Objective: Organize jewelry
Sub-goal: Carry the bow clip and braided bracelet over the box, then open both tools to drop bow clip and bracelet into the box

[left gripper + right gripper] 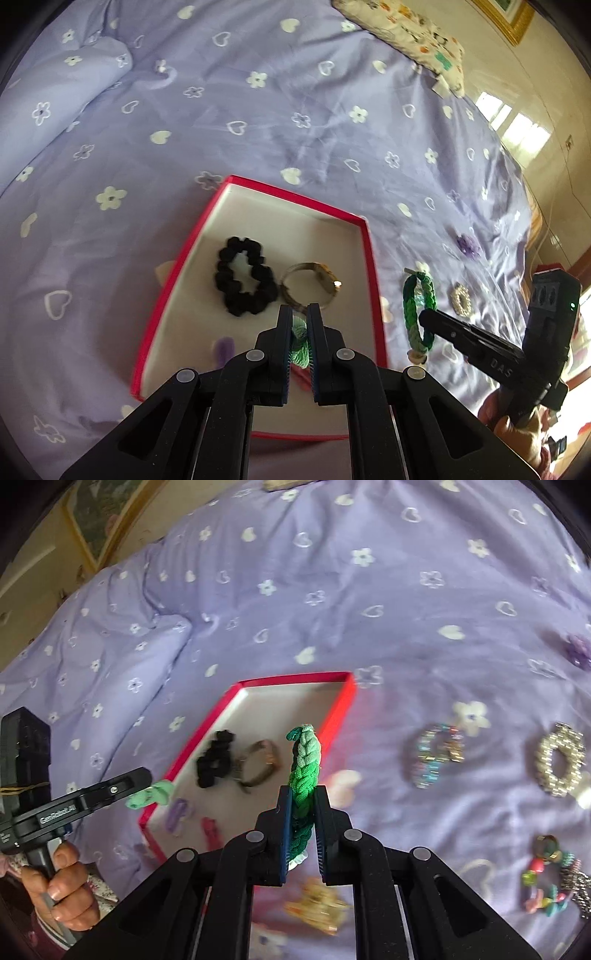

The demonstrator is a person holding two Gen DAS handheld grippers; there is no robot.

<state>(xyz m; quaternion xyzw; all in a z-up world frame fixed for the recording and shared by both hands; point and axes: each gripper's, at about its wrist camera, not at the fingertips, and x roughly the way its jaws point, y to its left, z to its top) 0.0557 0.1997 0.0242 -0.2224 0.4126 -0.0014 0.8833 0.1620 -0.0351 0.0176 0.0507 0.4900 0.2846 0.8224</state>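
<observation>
My left gripper (pixel 300 310) is shut on a pale green fabric hair tie (pixel 300 341) and hangs over the near part of the red box (pixel 371 258). On the box's white floor lie a black scrunchie (pixel 245 282), a metal watch (pixel 312 288) and a purple clip (pixel 223 349). To the right of the box, my right gripper (pixel 303 790) is shut on a green braided band (pixel 304 760) that stands up between the jaws. The right wrist view shows the left gripper (pixel 146 777), held by a hand (pixel 64 897), with the pale tie (pixel 149 794) at the box's near left corner.
On the lilac flowered bedspread (pixel 369 590) right of the box lie a beaded bracelet (pixel 437 755), a silver link bracelet (pixel 561 758), a coloured bead bracelet (pixel 550 882) and a yellow clip (pixel 317 904). A purple flower piece (pixel 578 650) lies farther off. A patterned pillow (pixel 417 33) is at the bed's far end.
</observation>
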